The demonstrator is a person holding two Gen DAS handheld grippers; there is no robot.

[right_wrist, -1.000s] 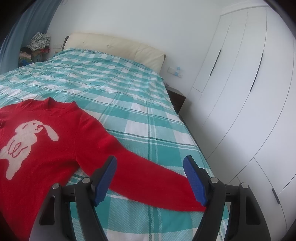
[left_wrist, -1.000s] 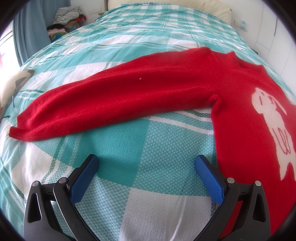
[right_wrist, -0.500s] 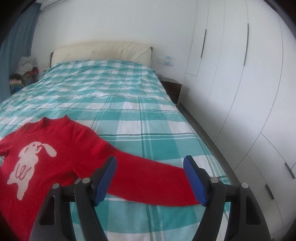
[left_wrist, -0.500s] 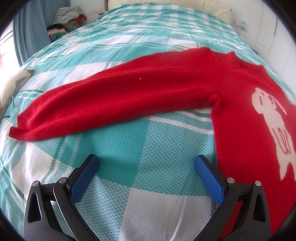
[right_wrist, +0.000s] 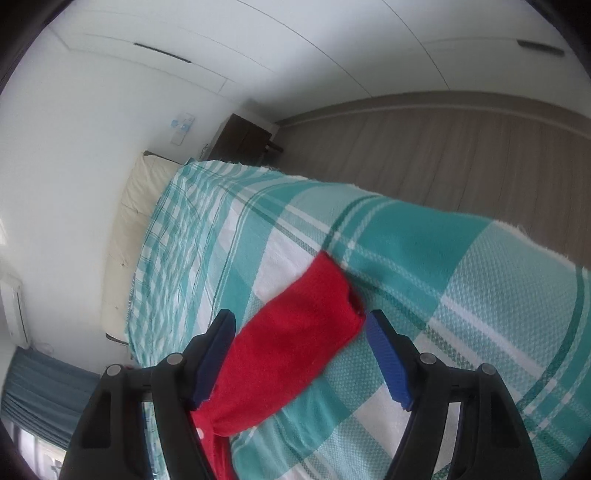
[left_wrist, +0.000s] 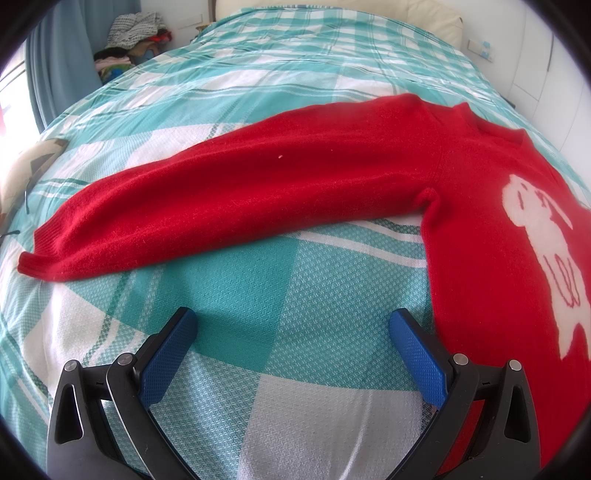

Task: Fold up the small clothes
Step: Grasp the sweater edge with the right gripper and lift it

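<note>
1. Red sweater (left_wrist: 369,177) — lies flat on the teal-and-white checked bedspread (left_wrist: 295,288), front up, with a white rabbit figure (left_wrist: 539,236) on the chest at the right edge of my left wrist view.
2. One sleeve (left_wrist: 221,206) stretches out across the cover toward the left of that view, its cuff lying near the edge of the bed.
3. My left gripper (left_wrist: 293,354) — jaws spread wide, nothing between them but bare bedspread. It hangs just short of the sleeve; the right blue pad (left_wrist: 417,354) sits just beside the sweater's side edge, and I cannot tell whether it touches.
4. The other sleeve (right_wrist: 295,336) shows in my right wrist view, which is rolled well over so the bed runs at a slant.
5. My right gripper (right_wrist: 299,328) — jaws spread, straddling that sleeve near its cuff. The pads stand on either side of the cloth and do not pinch it.
6. Background: pale headboard (right_wrist: 129,236), white wardrobe doors (right_wrist: 332,44), wood-look floor (right_wrist: 443,147), dark bedside table (right_wrist: 243,140), pile of clothes (left_wrist: 129,33) by a blue curtain (left_wrist: 62,59).
</note>
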